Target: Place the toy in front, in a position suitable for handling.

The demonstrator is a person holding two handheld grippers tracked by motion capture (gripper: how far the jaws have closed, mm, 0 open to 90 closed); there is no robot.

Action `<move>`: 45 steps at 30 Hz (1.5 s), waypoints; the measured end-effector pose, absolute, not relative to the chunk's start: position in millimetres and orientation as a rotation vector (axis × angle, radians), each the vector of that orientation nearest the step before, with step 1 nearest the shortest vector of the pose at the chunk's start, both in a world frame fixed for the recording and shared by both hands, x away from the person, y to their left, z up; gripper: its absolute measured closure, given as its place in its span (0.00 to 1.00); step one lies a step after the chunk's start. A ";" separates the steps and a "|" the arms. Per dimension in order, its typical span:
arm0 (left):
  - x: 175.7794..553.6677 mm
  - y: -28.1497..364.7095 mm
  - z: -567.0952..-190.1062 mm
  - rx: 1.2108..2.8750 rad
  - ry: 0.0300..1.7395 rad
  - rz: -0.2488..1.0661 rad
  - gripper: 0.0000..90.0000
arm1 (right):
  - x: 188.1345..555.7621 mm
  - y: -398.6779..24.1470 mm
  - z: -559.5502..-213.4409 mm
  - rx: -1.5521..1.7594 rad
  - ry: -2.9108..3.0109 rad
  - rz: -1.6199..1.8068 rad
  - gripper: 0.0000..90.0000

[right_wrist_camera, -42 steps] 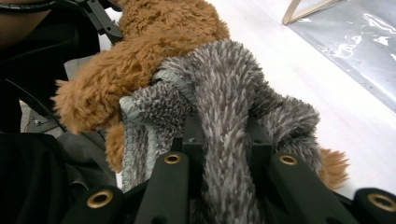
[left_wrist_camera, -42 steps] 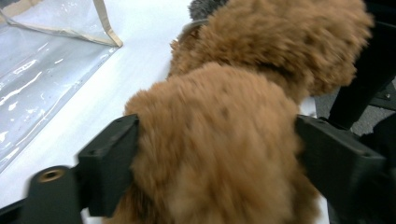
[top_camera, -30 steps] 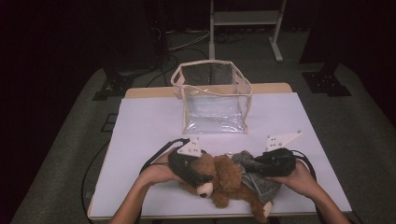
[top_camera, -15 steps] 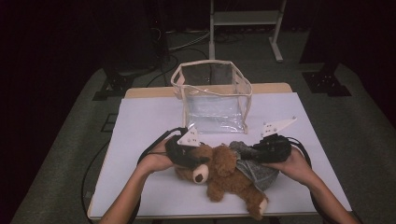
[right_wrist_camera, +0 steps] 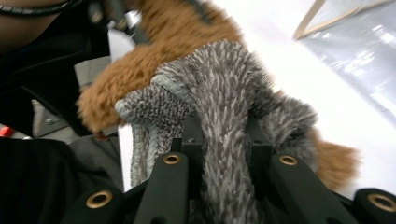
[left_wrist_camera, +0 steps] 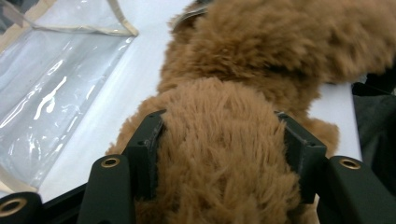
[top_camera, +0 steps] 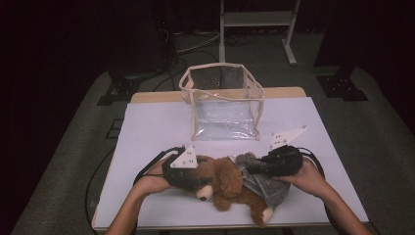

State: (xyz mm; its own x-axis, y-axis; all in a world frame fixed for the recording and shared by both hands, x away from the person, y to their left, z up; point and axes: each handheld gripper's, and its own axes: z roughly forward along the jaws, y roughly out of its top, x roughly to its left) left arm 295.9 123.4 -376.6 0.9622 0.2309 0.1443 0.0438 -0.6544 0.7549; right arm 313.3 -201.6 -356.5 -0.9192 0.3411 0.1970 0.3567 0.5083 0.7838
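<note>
High view: both grippers' fingers clamp the teddy bear (top_camera: pixel 225 181) on the table (top_camera: pixel 147 127).

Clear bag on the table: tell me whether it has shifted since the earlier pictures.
No. In the high view the clear bag stands in the same spot, its back against the table's wooden far edge, apart from the teddy bear.

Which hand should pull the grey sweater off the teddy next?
Probably the right: the right tool is clamped on the grey sweater, while the left tool grips the teddy to steady it.
</note>
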 end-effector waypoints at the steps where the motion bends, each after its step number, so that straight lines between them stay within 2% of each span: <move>1: 292.5 124.6 -377.5 2.265 0.195 0.293 0.46 | 316.5 -203.1 -352.3 -0.643 -2.727 -1.432 0.83; 6: 285.6 127.9 -379.6 2.243 0.196 0.293 0.46 | 337.0 -197.4 -354.5 -0.728 -2.729 -1.416 0.83; 11: 281.3 130.6 -377.9 2.240 0.188 0.270 0.42 | 335.4 -185.7 -368.1 -0.697 -2.736 -1.359 0.83; 14: 282.6 125.9 -371.8 2.244 0.193 0.265 0.33 | 327.4 -188.2 -372.1 -0.688 -2.719 -1.365 0.83; 15: 282.5 123.5 -369.9 2.249 0.193 0.267 0.27 | 323.2 -188.1 -374.1 -0.688 -2.721 -1.367 0.84; 17: 281.5 117.1 -364.8 2.262 0.172 0.278 0.22 | 318.4 -188.9 -375.3 -0.693 -2.718 -1.381 0.83; 31: 285.7 65.1 -357.1 2.384 -0.059 0.221 0.23 | 312.9 -189.3 -374.8 -0.660 -2.702 -1.424 0.83; 33: 288.0 60.1 -358.2 2.399 -0.088 0.189 0.29 | 312.8 -189.9 -375.5 -0.659 -2.696 -1.433 0.83; 39: 290.3 58.0 -353.8 2.375 -0.039 0.213 0.69 | 317.1 -197.0 -373.6 -0.691 -2.684 -1.445 0.83; 41: 296.0 59.4 -351.6 2.345 0.010 0.200 0.76 | 320.2 -199.7 -371.3 -0.711 -2.677 -1.445 0.83; 45: 301.7 59.2 -349.6 2.317 0.044 0.221 0.79 | 326.3 -205.8 -368.3 -0.739 -2.675 -1.440 0.83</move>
State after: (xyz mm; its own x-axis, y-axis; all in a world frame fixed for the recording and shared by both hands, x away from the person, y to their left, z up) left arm 301.7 59.2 -349.6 0.9842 0.1006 0.1456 -0.0373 -0.6865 0.7261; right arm 326.3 -205.8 -368.3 -0.8881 0.3978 0.2303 0.4113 0.4639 0.7846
